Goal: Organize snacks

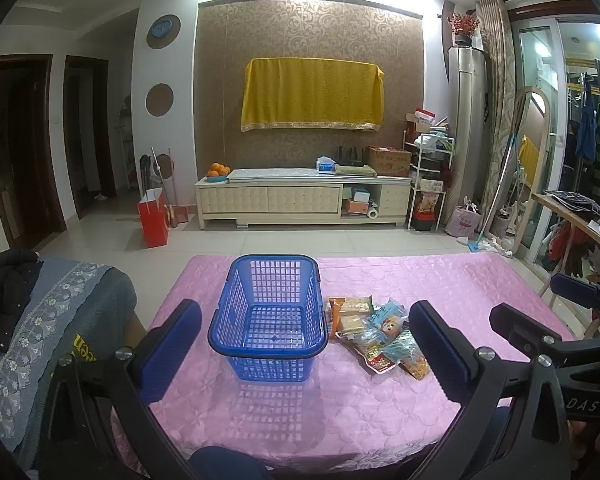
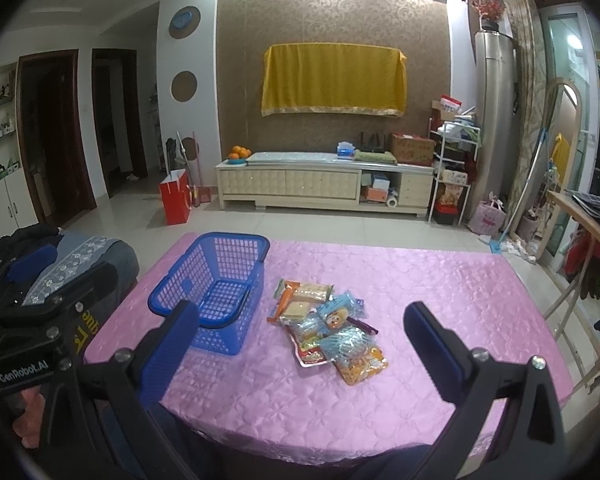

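An empty blue plastic basket [image 1: 269, 316] stands on the pink tablecloth [image 1: 340, 408]; it also shows in the right wrist view [image 2: 216, 292]. A loose pile of snack packets [image 1: 380, 332] lies just right of the basket, and shows in the right wrist view [image 2: 328, 328] too. My left gripper [image 1: 306, 344] is open and empty, held above the near table edge in front of the basket. My right gripper [image 2: 304, 342] is open and empty, held near the table's front edge facing the snacks. The right gripper also shows at the right of the left wrist view [image 1: 540, 320].
A sofa arm with a grey lace cover [image 1: 52, 320] and a dark garment sits left of the table. A chair and rack [image 1: 580, 240] stand at the right. A TV cabinet [image 1: 304, 200] and red bag [image 1: 154, 220] stand across the tiled floor.
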Demonstrator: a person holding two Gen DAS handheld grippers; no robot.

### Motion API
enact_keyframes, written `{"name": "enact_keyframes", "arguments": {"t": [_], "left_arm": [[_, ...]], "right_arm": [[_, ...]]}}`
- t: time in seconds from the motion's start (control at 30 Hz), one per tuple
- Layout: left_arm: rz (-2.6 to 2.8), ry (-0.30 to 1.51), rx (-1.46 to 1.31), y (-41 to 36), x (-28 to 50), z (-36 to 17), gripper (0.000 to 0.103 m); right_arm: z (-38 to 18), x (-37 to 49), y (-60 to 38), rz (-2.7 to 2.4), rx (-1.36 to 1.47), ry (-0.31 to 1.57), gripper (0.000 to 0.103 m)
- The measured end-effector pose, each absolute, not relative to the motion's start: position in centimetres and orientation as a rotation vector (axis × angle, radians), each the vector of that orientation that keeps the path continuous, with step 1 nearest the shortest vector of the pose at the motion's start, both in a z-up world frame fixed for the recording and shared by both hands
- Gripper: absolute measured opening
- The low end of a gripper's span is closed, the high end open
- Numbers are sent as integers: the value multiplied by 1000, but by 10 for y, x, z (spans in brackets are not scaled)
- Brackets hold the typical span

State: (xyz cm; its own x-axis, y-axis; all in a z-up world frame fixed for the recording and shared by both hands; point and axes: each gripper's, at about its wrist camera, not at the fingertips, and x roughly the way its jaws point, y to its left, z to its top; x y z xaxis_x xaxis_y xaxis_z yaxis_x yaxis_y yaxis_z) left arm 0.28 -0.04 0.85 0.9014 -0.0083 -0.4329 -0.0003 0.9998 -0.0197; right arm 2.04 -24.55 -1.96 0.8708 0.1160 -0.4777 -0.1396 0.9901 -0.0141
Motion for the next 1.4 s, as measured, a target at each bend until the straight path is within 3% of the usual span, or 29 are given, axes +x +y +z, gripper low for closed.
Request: {"name": "enact_keyframes", "arguments": {"t": [0.67, 0.93, 1.23, 1.4], "left_arm": [[-105, 481, 27, -39, 58, 8, 103], [-140, 614, -7, -68, 113, -28, 103], [-138, 820, -37, -96, 160, -109, 103], [-177, 884, -21, -119, 184, -140, 98]], "right_arm": [[-3, 50, -287, 19, -77, 413, 103], [-34, 100, -326, 42, -108, 552, 103], [-103, 152, -346, 158, -160, 766, 103], [-135, 173, -363, 146, -172, 857, 103]]}}
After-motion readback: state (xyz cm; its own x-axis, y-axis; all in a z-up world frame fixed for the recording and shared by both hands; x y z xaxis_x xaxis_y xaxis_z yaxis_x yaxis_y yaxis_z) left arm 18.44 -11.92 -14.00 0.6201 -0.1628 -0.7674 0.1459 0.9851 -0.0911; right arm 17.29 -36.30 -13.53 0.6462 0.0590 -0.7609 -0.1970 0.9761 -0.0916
